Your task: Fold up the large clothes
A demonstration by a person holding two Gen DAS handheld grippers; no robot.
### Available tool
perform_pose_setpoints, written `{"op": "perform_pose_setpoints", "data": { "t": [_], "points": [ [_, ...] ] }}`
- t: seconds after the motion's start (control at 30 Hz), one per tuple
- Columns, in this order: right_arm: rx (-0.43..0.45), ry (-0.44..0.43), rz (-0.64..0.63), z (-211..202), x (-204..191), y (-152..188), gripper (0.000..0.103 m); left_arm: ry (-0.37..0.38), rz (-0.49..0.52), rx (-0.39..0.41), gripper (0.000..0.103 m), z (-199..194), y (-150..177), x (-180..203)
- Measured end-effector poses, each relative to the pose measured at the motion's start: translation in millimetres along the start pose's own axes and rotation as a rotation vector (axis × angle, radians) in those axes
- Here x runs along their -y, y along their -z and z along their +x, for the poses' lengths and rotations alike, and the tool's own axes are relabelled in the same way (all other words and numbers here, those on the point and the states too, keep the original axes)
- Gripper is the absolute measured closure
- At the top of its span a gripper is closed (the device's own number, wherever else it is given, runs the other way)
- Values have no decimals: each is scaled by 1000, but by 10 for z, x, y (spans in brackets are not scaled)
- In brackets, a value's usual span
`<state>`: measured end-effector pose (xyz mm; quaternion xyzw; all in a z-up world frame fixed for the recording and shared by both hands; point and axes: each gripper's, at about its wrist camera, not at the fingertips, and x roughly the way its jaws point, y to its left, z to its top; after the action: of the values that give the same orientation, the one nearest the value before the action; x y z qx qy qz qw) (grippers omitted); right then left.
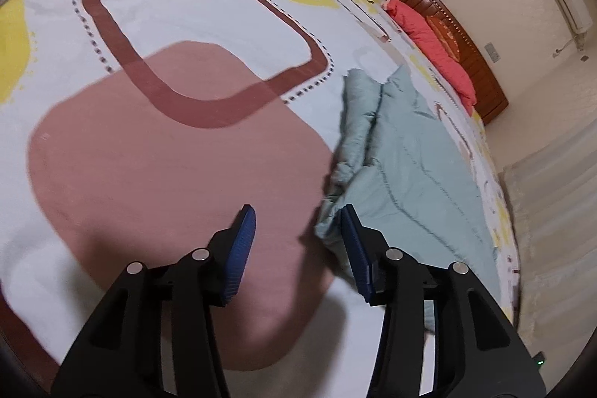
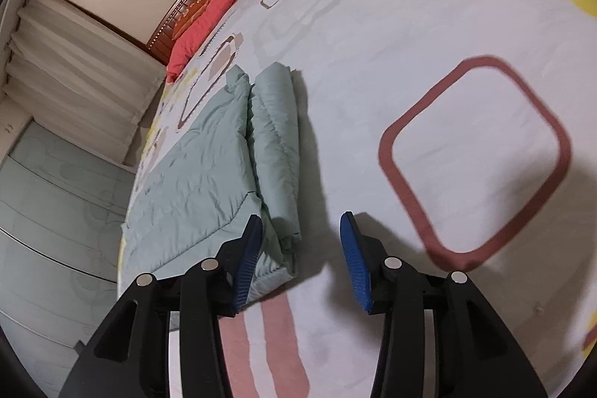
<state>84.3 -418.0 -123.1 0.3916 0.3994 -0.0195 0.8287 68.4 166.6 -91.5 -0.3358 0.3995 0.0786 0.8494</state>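
A pale green quilted garment [image 1: 403, 152] lies folded on the bed near its edge; it also shows in the right wrist view [image 2: 209, 174], with a rolled fold along its inner side. My left gripper [image 1: 298, 215] is open and empty, hovering above the sheet, its right blue pad next to the garment's near corner. My right gripper [image 2: 302, 222] is open and empty, above the garment's near end, its left pad over the corner.
The bed sheet [image 1: 209, 21] is white with brown rings, pink and yellow patches. A red pillow [image 1: 429, 40] lies against the wooden headboard [image 1: 466, 47]. Curtains [image 2: 74, 69] and a tiled floor [image 2: 56, 211] lie beyond the bed's edge.
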Motion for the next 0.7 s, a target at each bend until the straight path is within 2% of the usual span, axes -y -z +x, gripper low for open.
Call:
{"op": "perform_pose_setpoints", "data": {
  "t": [0.1,0.23,0.3,0.47,0.7],
  "points": [
    [32,64,-65,-121,-108,19,59,-86,74,37,56,-95,-21,58],
    [64,152,-191,-240,-342,99,59,-219,253,140,56,-303,26,271],
    [65,192,-277,-230,-532,186,59,-252,336,175,56,-361,81,419],
    [53,240,-467,-68,-1012,404,59,-274,552,209,56,-332,310,928],
    [45,226,-654,255,-1752,552,59,-226,663,185,56,23,349,1663]
  ]
}}
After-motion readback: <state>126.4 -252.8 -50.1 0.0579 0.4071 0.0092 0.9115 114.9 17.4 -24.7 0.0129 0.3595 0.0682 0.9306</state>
